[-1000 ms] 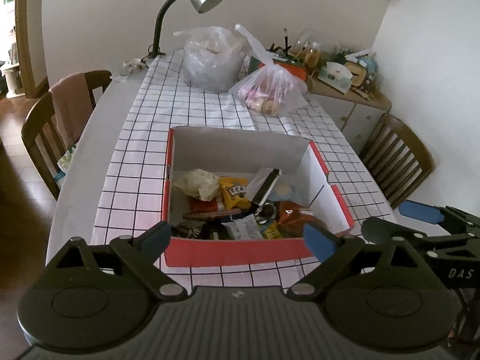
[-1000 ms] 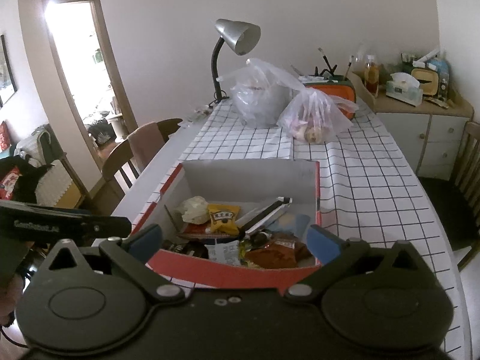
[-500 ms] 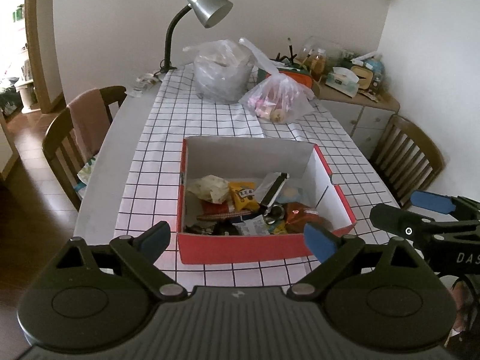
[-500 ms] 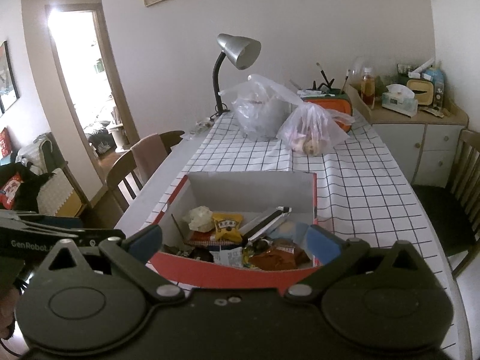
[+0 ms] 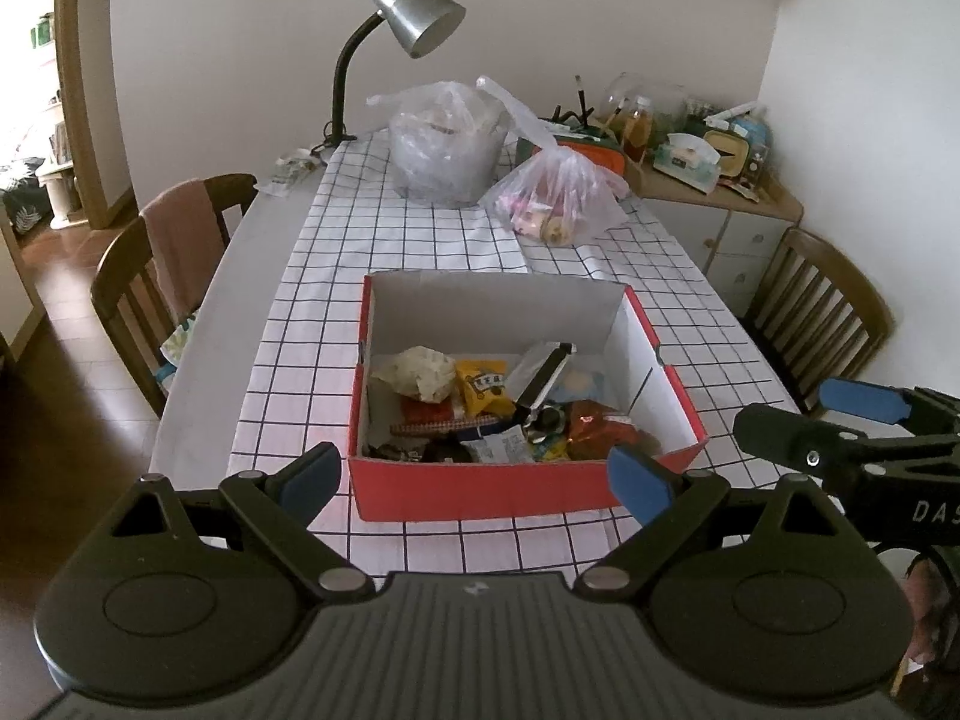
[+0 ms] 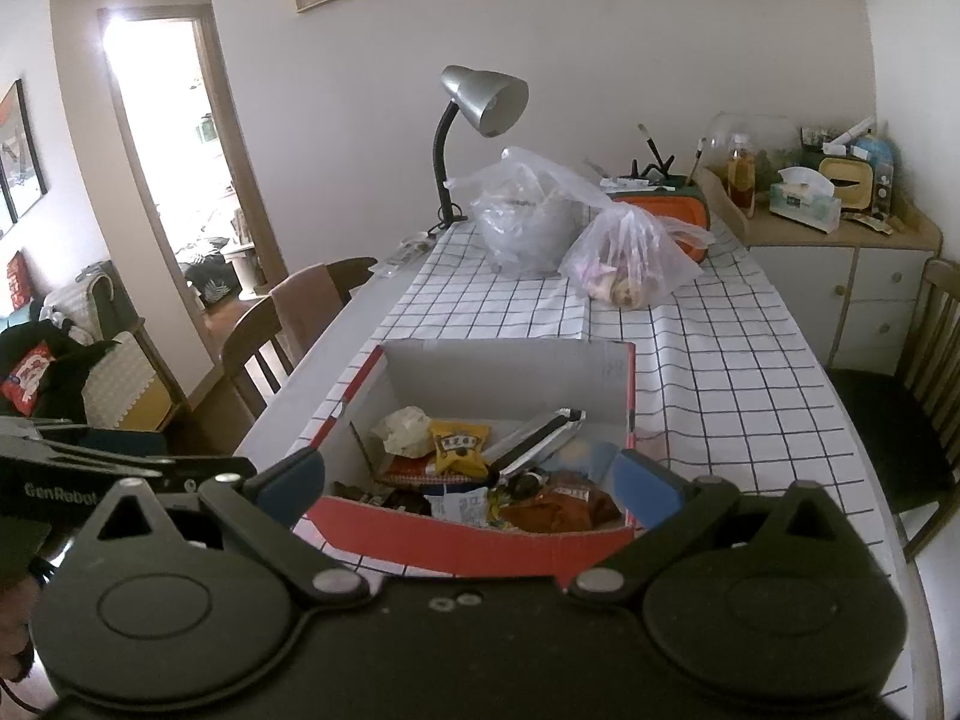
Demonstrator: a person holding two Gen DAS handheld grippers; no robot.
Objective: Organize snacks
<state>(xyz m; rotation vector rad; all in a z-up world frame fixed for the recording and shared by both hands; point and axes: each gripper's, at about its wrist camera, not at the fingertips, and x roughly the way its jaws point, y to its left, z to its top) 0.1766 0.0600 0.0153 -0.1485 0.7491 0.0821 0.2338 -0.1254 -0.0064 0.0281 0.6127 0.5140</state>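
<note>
Lengthwise, the red box point(image 5: 480, 489) runs away from both spread claws.

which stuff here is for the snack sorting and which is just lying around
For the job: red box, yellow packet, orange packet, silver wrapper, both open claws, left and right.
Lying about: lamp, plastic bags, tissue box, chairs.
</note>
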